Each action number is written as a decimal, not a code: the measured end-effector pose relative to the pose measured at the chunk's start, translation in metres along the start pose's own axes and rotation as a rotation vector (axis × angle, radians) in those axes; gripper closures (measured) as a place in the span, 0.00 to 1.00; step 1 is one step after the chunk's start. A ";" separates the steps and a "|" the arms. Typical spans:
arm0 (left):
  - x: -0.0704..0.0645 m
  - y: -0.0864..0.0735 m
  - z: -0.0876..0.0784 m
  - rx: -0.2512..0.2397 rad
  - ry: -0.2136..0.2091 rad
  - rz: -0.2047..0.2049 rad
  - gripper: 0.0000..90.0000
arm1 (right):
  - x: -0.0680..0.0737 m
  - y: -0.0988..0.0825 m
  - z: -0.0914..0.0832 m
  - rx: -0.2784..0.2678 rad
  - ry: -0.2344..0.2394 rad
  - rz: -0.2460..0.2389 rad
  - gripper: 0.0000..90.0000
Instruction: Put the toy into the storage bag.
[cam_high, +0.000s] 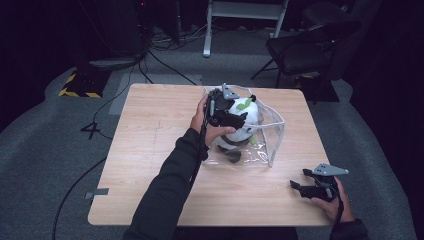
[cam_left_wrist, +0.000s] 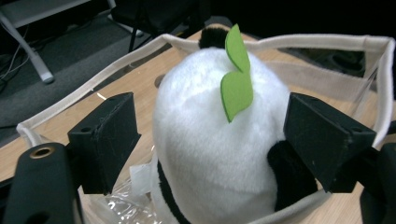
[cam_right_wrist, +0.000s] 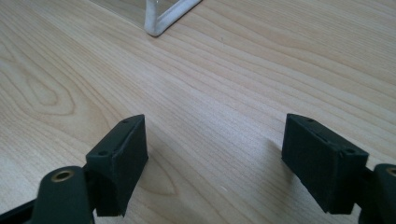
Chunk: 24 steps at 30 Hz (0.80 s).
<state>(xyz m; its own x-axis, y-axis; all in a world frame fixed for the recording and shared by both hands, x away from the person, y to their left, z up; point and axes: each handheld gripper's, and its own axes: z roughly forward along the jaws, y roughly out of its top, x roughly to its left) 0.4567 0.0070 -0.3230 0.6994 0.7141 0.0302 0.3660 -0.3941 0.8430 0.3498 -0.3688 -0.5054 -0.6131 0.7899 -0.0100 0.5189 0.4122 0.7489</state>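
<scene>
Overhead, the left gripper (cam_high: 231, 114) sits at the mouth of a clear bag (cam_high: 272, 131) lying mid-table (cam_high: 150, 150), its jaws around a white plush toy (cam_high: 246, 120) that is partly inside the bag. The right gripper (cam_high: 306, 186) rests near the table's front right corner, well apart from the bag.

Along the left gripper's own jaws, the plush toy (cam_left_wrist: 210, 154) bulges up between them, a green felt leaf (cam_left_wrist: 237, 79) standing on its crown and the bag's cream-trimmed rim (cam_left_wrist: 322, 44) ringing it behind. The right jaw seems to touch a black patch of the toy; the left jaw stands just off the white fur — so whether the pads truly pinch it I cannot tell.

From the right gripper's view, the jaws stand wide apart over bare wood with nothing between them, and a corner of the bag's trim (cam_right_wrist: 161, 21) lies ahead.

The risk, as I judge it: with nothing pinning the bag, pushing the toy deeper could slide or collapse the soft plastic, and a loose hold on rounded plush could slip off.
</scene>
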 end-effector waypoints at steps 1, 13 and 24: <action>0.001 0.000 -0.001 -0.003 -0.002 0.000 0.21 | 0.000 0.000 0.000 0.000 0.000 0.000 0.25; 0.002 0.001 -0.010 -0.045 -0.012 0.010 0.22 | 0.000 0.000 0.000 0.001 0.000 -0.001 0.25; 0.009 0.000 -0.019 -0.061 -0.001 0.001 0.20 | 0.000 0.000 0.000 0.001 0.001 -0.001 0.25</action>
<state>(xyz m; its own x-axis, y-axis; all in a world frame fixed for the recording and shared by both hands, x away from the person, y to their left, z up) 0.4516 0.0248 -0.3125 0.7004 0.7131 0.0301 0.3272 -0.3583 0.8744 0.3495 -0.3689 -0.5054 -0.6139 0.7893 -0.0102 0.5187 0.4132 0.7485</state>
